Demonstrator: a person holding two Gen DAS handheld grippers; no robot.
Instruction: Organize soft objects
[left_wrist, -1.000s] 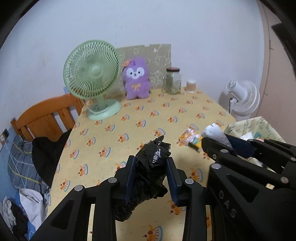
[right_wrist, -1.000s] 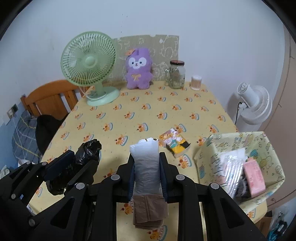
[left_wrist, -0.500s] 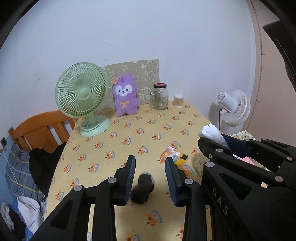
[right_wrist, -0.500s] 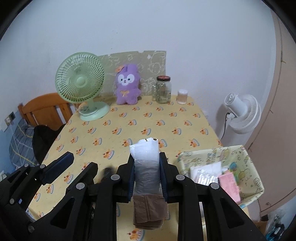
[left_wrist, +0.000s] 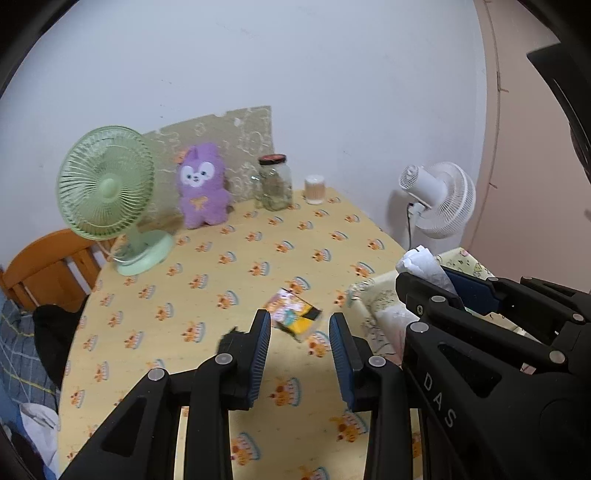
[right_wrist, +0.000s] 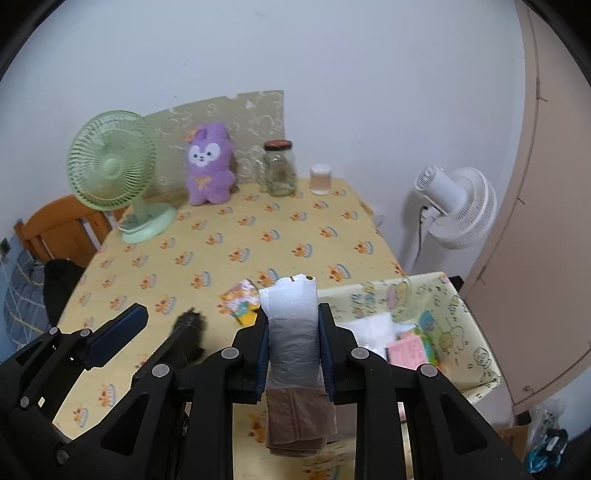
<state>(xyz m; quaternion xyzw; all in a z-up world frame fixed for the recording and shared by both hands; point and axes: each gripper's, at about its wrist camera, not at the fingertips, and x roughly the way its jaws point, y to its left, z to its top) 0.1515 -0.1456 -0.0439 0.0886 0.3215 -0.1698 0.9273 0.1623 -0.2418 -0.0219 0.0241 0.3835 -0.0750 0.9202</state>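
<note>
My left gripper (left_wrist: 301, 347) hangs open above the yellow tablecloth (left_wrist: 236, 266) with nothing between its fingers. A crumpled black plastic bag (left_wrist: 229, 339) lies on the table, mostly hidden behind its left finger; the right wrist view shows the bag (right_wrist: 194, 326) beside the left gripper (right_wrist: 162, 318). My right gripper (right_wrist: 291, 317) is shut on a clear plastic packet (right_wrist: 291, 325) with folded brown fabric inside. It is just left of a patterned fabric basket (right_wrist: 448, 295) that holds white and pink packets. A small yellow packet (left_wrist: 295, 315) lies on the table ahead of the left gripper.
At the table's far side stand a green desk fan (left_wrist: 107, 192), a purple plush toy (left_wrist: 201, 184), a glass jar (left_wrist: 275, 182) and a small cup (left_wrist: 314, 189). A white floor fan (right_wrist: 454, 206) stands past the right edge, an orange chair (left_wrist: 44, 266) at the left.
The black bag has left the left gripper's jaws and now lies on the table. Both grippers have drawn back and swung right, toward the basket; the right still holds its packet.
</note>
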